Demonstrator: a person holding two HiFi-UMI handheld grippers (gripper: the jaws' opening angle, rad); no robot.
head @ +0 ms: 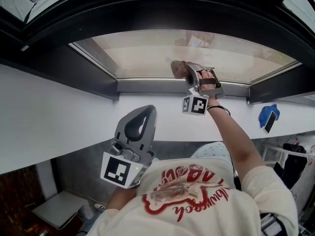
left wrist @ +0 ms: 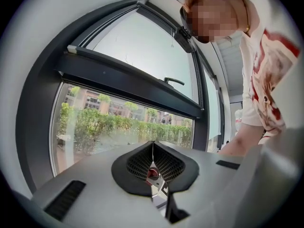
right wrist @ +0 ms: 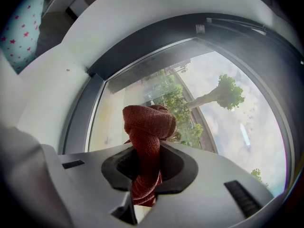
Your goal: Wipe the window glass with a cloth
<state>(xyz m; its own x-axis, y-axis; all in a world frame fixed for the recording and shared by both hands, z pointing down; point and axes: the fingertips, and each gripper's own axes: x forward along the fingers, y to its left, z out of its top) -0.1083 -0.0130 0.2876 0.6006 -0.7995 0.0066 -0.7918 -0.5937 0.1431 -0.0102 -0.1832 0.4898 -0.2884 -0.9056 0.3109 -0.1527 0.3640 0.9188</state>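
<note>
A rust-red cloth [head: 178, 68] is bunched at the tip of my right gripper [head: 189, 76], which is shut on it. It is held up at the lower edge of the window glass [head: 162, 50], right by the pane; I cannot tell if it touches. In the right gripper view the twisted cloth [right wrist: 146, 132] sticks out between the jaws toward the glass [right wrist: 223, 127]. My left gripper [head: 146, 113] hangs lower, in front of the white sill, well short of the pane. Its jaws [left wrist: 152, 148] are shut with nothing in them, pointing at a lower pane [left wrist: 118, 127].
A dark frame [head: 147, 86] borders the glass, above a white sill [head: 59, 117]. A blue item with a phone [head: 268, 117] lies on the sill at the right. A window handle [left wrist: 174, 81] sits on the upper sash. A grey box [head: 54, 208] stands on the floor.
</note>
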